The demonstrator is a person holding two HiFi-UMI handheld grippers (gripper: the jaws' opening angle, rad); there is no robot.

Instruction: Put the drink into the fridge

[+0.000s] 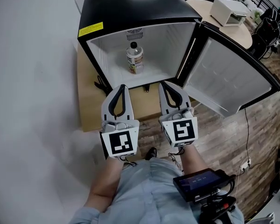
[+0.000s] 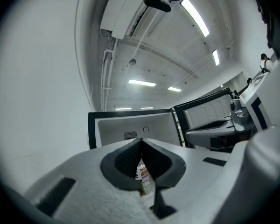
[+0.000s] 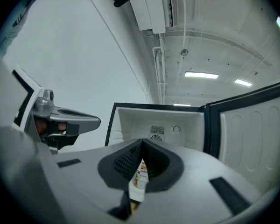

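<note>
Gripping nothing, left claw [image 1: 122,87] and right claw [image 1: 163,84] sit closed.

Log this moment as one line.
drink bottle: upright inside fridge | door: open | left hand-held gripper: shut, empty, outside fridge | right hand-held gripper: shut, empty, outside fridge

Your fridge [image 1: 140,3] is black outside and white inside, with a yellow sticker [image 1: 90,29] on its front edge. The drink [image 1: 135,58] has a black cap and a pale label with orange touches. Your left claw [image 1: 122,87] and right claw [image 1: 162,84] are pale grey with black pads, and each carries black-and-white square markers.
</note>
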